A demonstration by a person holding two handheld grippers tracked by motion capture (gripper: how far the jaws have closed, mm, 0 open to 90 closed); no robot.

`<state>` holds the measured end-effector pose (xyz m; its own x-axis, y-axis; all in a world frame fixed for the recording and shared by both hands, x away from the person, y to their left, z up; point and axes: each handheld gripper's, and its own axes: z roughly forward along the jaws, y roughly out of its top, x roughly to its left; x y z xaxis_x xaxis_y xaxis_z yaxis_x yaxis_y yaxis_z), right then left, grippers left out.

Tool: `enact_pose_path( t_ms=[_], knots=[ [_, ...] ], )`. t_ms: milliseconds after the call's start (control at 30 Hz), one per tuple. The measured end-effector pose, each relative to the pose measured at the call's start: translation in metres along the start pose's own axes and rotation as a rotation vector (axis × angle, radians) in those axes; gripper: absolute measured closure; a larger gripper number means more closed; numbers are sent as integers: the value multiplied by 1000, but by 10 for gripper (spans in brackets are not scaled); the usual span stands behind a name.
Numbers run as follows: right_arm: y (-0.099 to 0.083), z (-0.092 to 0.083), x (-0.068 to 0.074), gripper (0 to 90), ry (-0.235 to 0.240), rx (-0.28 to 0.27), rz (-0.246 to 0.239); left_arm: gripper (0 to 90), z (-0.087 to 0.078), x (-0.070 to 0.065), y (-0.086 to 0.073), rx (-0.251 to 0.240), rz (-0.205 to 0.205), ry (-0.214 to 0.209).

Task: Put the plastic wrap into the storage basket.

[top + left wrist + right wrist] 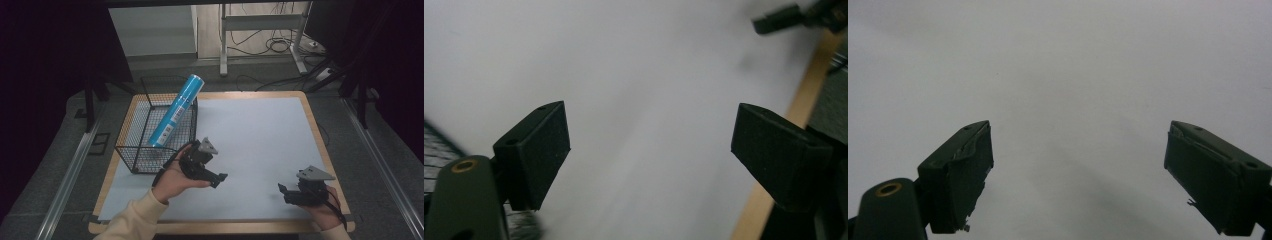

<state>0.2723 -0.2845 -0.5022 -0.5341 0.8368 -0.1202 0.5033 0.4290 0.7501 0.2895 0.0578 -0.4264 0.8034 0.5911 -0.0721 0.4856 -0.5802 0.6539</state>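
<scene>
Both grippers hover empty over the white sheet (pixel 260 135), left gripper (pixel 220 178) and right gripper (pixel 281 189) spread wide; blue can (pixel 176 111) leans in the wire basket (pixel 131 155).

White sheet (pixel 260 145) on wooden tabletop (pixel 320 145), metal desk frame (pixel 260 30) and cables (pixel 280 45) on floor behind

1 blue tube (pixel 176 110), 1 wire basket (pixel 131 148), 2 hand-held grippers (pixel 220 178)

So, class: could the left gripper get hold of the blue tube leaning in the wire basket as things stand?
Probably yes. The left gripper is open and empty, just beside the wire basket, and the blue tube sticks out above the rim with nothing covering it.
</scene>
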Motion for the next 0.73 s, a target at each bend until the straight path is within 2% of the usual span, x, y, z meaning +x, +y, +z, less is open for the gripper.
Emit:
enact_pose_path(
  t_ms=[133,200,300,400,500,733],
  knots=[
    [-1,1,1,126,-1,7,-5,155,15,-13,-14,26,20,-10],
    [-1,2,1,126,-1,10,-7,152,21,-18,-21,41,31,-1],
    [-1,2,1,126,-3,13,-7,154,24,-17,-24,49,30,-9],
    [-1,3,2,126,-5,14,-6,154,31,-13,-30,54,7,-17],
    [-1,3,2,126,-6,12,-11,153,33,-12,-32,60,4,-18],
    [0,1,2,126,-13,-29,7,152,34,-8,-37,44,-24,-3]
  ],
)
